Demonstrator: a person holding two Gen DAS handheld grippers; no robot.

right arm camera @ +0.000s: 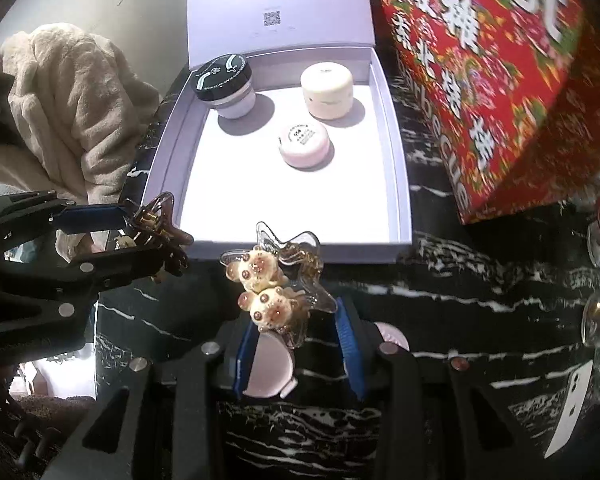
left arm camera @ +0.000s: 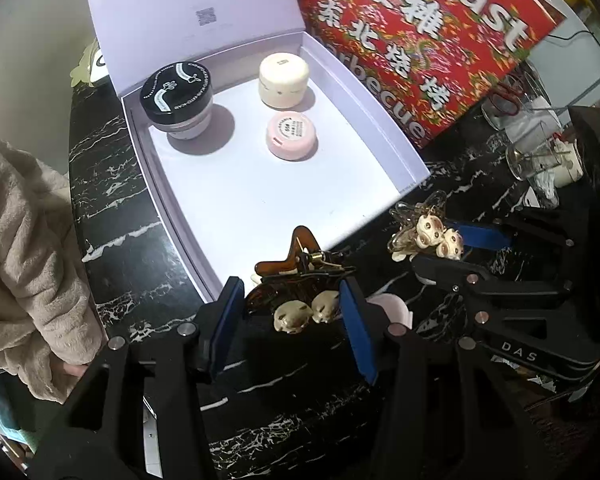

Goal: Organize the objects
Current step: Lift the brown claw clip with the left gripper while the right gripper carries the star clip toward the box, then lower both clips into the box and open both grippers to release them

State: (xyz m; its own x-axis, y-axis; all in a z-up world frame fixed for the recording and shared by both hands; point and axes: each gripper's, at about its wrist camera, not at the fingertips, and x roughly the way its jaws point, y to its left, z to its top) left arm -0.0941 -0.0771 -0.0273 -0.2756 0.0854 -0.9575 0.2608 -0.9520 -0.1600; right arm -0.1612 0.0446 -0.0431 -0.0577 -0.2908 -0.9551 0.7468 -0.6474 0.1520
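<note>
An open lavender box (left arm camera: pixel 380 120) lies on the black marble table, also in the right wrist view (right arm camera: pixel 396 160). In it stand a black-lidded jar (left arm camera: pixel 176 96), a cream jar (left arm camera: pixel 284 78) and a pink round tin (left arm camera: pixel 292 134). My left gripper (left arm camera: pixel 296 308) is shut on a brown star hair clip (left arm camera: pixel 292 276) with two cream animal charms, held just in front of the box's near edge. My right gripper (right arm camera: pixel 296 332) is shut on a clear star hair clip (right arm camera: pixel 276 276) with similar charms, also near the box's front edge; it shows in the left wrist view (left arm camera: pixel 424 236).
A big red patterned carton (left arm camera: pixel 428 36) stands right of the box. Glass jars (left arm camera: pixel 536 148) sit at the far right. A fluffy beige garment (left arm camera: pixel 24 248) hangs at the left. A pale pink round object (right arm camera: pixel 268 364) lies under my right gripper.
</note>
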